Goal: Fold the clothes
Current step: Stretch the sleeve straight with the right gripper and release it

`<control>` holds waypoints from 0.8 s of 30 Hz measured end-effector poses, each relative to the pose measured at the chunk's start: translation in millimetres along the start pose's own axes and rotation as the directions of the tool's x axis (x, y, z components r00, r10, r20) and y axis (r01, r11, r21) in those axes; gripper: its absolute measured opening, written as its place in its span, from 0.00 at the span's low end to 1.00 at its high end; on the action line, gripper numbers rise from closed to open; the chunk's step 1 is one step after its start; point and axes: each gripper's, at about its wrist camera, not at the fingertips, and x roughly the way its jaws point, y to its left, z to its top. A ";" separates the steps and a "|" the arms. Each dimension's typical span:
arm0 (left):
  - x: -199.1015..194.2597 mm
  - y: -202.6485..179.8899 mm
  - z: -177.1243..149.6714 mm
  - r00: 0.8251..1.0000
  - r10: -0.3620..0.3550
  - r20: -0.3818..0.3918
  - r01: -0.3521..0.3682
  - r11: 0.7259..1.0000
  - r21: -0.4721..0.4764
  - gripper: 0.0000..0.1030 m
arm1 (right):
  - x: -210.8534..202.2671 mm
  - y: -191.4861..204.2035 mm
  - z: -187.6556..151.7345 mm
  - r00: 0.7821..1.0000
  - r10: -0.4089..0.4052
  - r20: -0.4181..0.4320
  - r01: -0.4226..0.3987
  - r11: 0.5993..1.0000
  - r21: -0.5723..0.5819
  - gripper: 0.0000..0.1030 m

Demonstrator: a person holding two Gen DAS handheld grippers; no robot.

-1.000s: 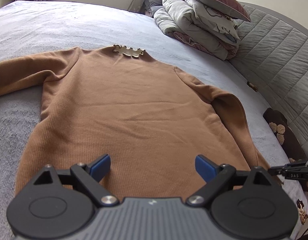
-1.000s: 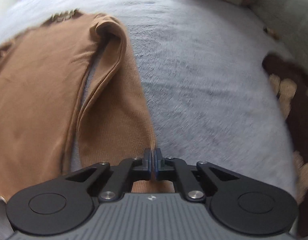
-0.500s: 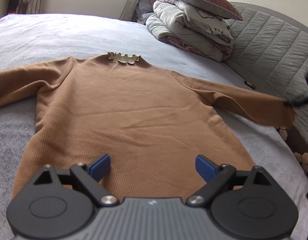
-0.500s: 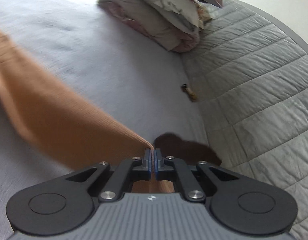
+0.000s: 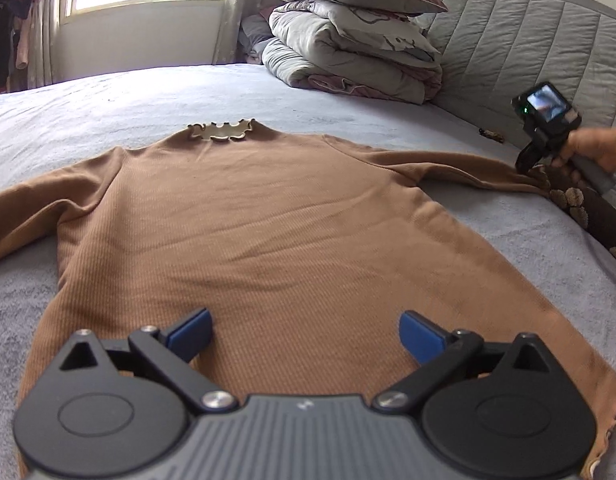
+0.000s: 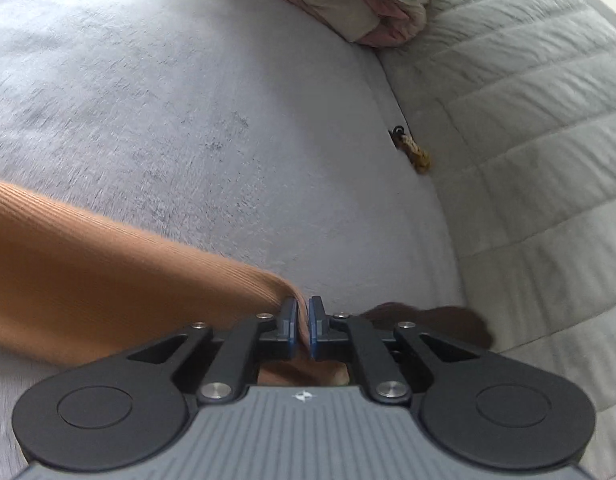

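A brown ribbed sweater (image 5: 267, 220) lies flat and face up on the grey bed, its frilled collar (image 5: 221, 130) at the far end. My left gripper (image 5: 303, 332) hovers over the hem; its jaws are opening wide and hold nothing. The right sleeve (image 5: 460, 164) is stretched out sideways to the right. My right gripper (image 5: 524, 166), carried by a person's hand (image 5: 596, 148), is at the cuff. In the right wrist view the gripper (image 6: 303, 320) has its jaws nearly together, just starting to part, with the sleeve (image 6: 107, 272) cuff pinched between them.
Folded duvets and a pillow (image 5: 348, 52) are stacked at the bed's far right, against a quilted grey headboard (image 5: 528, 48). A dark brown patterned cloth (image 5: 588, 208) lies by the right edge. A small brown object (image 6: 412, 152) sits in the seam. A window is at far left.
The right gripper has carried the cuff from beside the hem out to the right, so the sleeve now lies straight. The left gripper rolled slightly and its jaws spread a little wider.
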 end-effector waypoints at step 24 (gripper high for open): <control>-1.3 -3.2 -2.0 1.000 0.009 -0.002 -0.009 1.000 0.009 0.98 | -46.0 -68.1 -77.8 0.936 0.329 0.125 -0.316 0.631 0.708 0.39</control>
